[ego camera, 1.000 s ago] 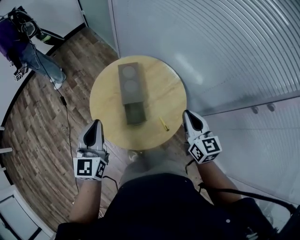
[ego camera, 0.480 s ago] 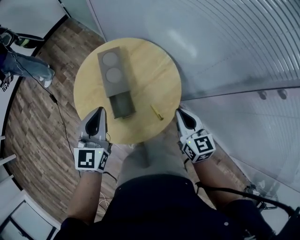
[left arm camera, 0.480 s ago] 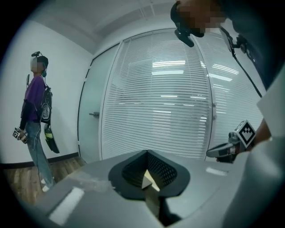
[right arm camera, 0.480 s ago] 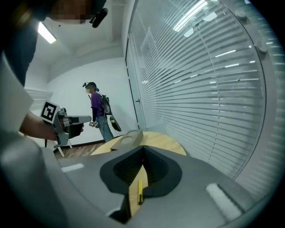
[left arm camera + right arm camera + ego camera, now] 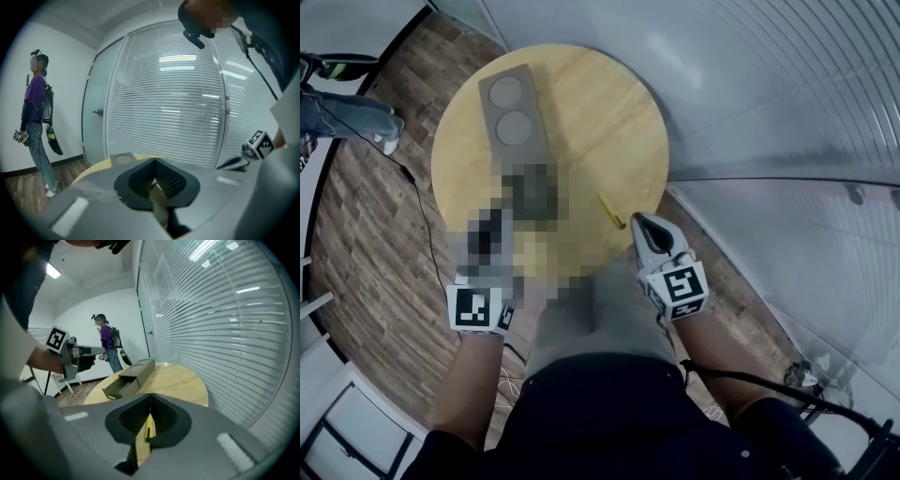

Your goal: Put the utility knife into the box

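On the round wooden table (image 5: 609, 112) stands a grey box (image 5: 508, 108) with two circles on its lid, its drawer pulled out toward me and partly under a mosaic patch. In the right gripper view the drawer (image 5: 117, 386) stands open. A yellow utility knife (image 5: 611, 211) lies on the table to the drawer's right. My right gripper (image 5: 639, 221) is shut and empty, its tips just short of the knife (image 5: 148, 425), which shows beyond the jaws. My left gripper (image 5: 153, 160) is shut, holds nothing, and hovers at the table's near left edge.
A glass wall with blinds (image 5: 787, 84) runs close behind and to the right of the table. Wood floor (image 5: 375, 216) with a cable lies to the left. A person (image 5: 36, 122) stands by the far wall, holding grippers.
My right gripper has moved in over the table edge, closer to the knife. The left gripper has edged forward toward the drawer. The head camera has moved, so the table sits higher in the view.
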A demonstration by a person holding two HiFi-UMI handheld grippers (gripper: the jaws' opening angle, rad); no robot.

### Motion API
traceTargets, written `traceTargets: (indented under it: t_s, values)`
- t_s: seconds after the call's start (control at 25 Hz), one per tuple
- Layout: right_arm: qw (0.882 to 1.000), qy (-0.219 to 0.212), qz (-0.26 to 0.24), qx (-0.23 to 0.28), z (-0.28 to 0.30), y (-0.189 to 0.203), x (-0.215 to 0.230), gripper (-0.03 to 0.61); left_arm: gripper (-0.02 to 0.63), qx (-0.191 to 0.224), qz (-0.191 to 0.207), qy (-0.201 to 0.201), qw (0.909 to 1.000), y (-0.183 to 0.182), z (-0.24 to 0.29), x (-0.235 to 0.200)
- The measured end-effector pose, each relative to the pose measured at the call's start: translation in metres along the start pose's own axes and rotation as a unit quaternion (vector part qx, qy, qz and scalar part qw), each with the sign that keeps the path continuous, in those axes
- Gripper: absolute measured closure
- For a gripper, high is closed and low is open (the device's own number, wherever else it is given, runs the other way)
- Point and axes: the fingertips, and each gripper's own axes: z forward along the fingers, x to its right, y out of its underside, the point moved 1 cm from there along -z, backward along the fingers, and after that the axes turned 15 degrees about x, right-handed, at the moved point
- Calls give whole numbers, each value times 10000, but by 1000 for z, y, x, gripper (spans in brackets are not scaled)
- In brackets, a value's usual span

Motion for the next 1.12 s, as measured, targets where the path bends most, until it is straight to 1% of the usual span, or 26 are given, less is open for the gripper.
traceTargets:
  t_s: [0.2,0.32,0.36,0.44,0.64,0.88,1.12]
  values:
    - [9996,-132,50,-257,3,29,0,568,609,-192,-19,39,9998,21,8,5]
    - [9991,-250,-41,-351,6,44,1,566,609,-266,-16,79,9996,27,12,9]
    - [9988,-303,-56,-387,8,48,0,560,609,-298,-11,103,9995,29,13,11]
    - [9981,-381,-27,-488,10,57,-3,524,608,-359,-22,121,9993,33,14,13]
    - [9968,-472,-17,-638,15,70,-4,502,608,-381,-47,166,9991,35,21,19]
    - [9949,-620,-84,-787,22,85,-10,430,607,-518,-41,218,9984,44,21,23]
    - [9929,-520,-349,-1008,25,101,-9,419,607,-593,-55,159,9981,49,18,17]
